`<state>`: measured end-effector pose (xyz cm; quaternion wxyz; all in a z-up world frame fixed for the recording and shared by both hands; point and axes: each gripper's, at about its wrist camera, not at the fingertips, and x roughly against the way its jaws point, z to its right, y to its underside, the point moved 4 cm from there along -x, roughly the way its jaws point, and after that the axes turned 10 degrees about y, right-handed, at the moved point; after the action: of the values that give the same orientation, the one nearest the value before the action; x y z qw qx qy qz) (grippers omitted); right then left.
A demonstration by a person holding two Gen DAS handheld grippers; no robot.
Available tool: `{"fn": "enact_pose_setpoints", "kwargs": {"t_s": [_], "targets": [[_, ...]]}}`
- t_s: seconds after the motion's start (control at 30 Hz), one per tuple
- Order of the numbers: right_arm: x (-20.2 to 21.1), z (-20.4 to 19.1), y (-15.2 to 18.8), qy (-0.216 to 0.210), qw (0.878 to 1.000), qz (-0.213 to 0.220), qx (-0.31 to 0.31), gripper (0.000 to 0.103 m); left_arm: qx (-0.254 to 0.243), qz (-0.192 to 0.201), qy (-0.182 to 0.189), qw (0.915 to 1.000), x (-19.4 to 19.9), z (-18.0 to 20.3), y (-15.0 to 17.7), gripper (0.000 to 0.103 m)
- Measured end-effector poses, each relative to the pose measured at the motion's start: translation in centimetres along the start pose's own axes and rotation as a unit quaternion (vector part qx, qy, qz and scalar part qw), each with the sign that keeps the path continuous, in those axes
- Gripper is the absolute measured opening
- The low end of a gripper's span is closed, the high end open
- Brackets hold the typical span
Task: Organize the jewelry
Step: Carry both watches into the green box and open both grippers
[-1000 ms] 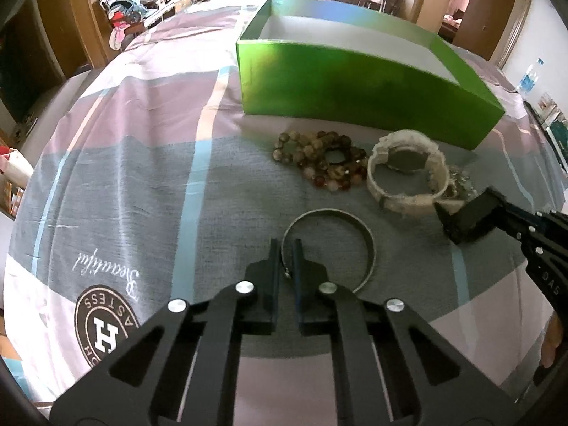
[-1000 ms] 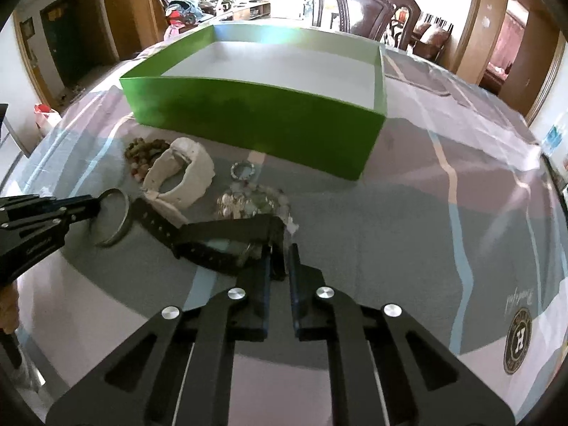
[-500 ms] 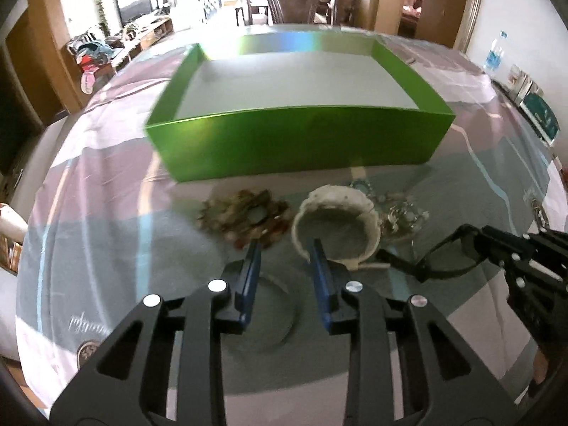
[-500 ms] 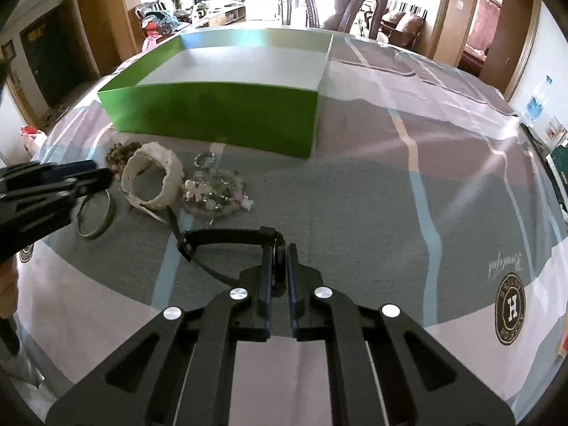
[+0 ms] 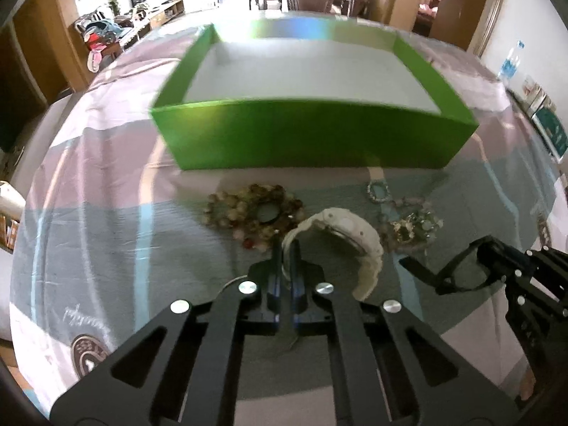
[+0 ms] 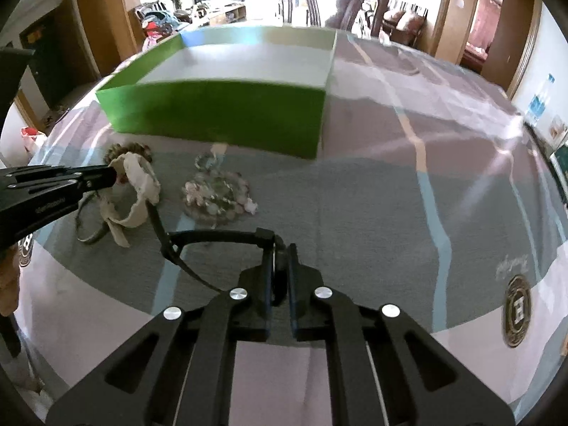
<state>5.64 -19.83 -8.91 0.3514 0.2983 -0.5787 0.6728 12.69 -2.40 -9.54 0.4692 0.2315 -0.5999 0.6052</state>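
Note:
My left gripper (image 5: 285, 248) has its jaws closing tight on the band of the white watch (image 5: 337, 234), and the pads press on it. From the right wrist view the left gripper (image 6: 110, 177) comes in from the left, pinching the white watch (image 6: 138, 191). My right gripper (image 6: 282, 254) is shut on the black watch (image 6: 213, 236), whose strap loops out to the left above the cloth. That black watch (image 5: 443, 277) also shows at the right gripper (image 5: 497, 259) in the left wrist view. The green box (image 5: 312, 135) stands open behind, white inside.
A brown bead bracelet (image 5: 248, 209) lies left of the white watch, and a crystal bracelet (image 6: 216, 195) with a small ring (image 6: 206, 159) lies right of it. The silver bangle (image 6: 88, 234) rests flat under the left gripper. A striped cloth (image 6: 390, 195) covers the table.
The left gripper let go of the silver bangle, opened, moved forward and closed on the white watch's band. The right gripper drew the black watch back from the pile.

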Motion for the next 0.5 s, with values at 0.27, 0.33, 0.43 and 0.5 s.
{"fn": "enact_pose_setpoints", "kwargs": {"t_s": [0.27,0.33,0.43,0.5], "targets": [[3.0,-0.2,-4.4,-0.023,0.999,0.047,-0.002,0.008,-0.006,0.067,0.001,0.9977,6.2,-0.6,-2.7,0.005],[3.7,-0.1,-6.9,-0.023,0.997,0.069,-0.004,0.008,-0.007,0.086,-0.01,0.9962,7.4,-0.9,-4.4,0.005],[4.0,0.3,-10.8,-0.007,0.994,0.106,-0.006,0.008,-0.008,0.117,-0.034,0.9925,8.3,-1.8,-7.7,0.006],[3.0,0.5,-12.9,-0.002,0.994,0.107,-0.016,0.008,-0.003,0.129,-0.038,0.991,7.9,-2.2,-10.0,0.006]]}}
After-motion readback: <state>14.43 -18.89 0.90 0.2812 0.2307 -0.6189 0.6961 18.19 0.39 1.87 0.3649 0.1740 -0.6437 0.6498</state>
